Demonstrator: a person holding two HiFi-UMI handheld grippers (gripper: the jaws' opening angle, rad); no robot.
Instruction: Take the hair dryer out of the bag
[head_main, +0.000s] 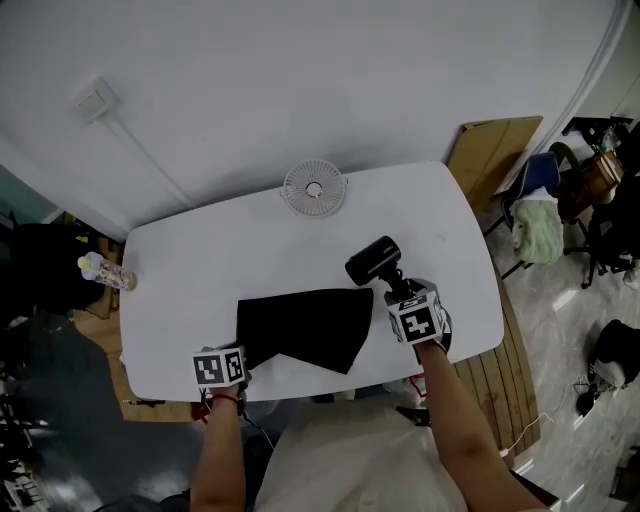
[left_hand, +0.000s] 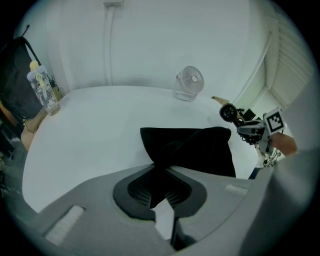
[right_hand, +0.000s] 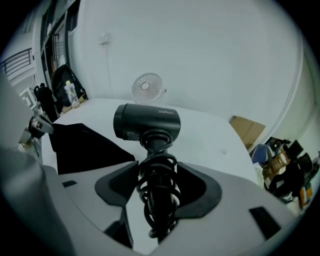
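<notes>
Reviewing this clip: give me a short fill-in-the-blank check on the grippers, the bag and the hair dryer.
The left gripper is shut on a corner of the ____ bag.
The right gripper holds the hair dryer by its ____.
The hair dryer is entirely ____ the bag.
Missing words: black; handle; outside.
</notes>
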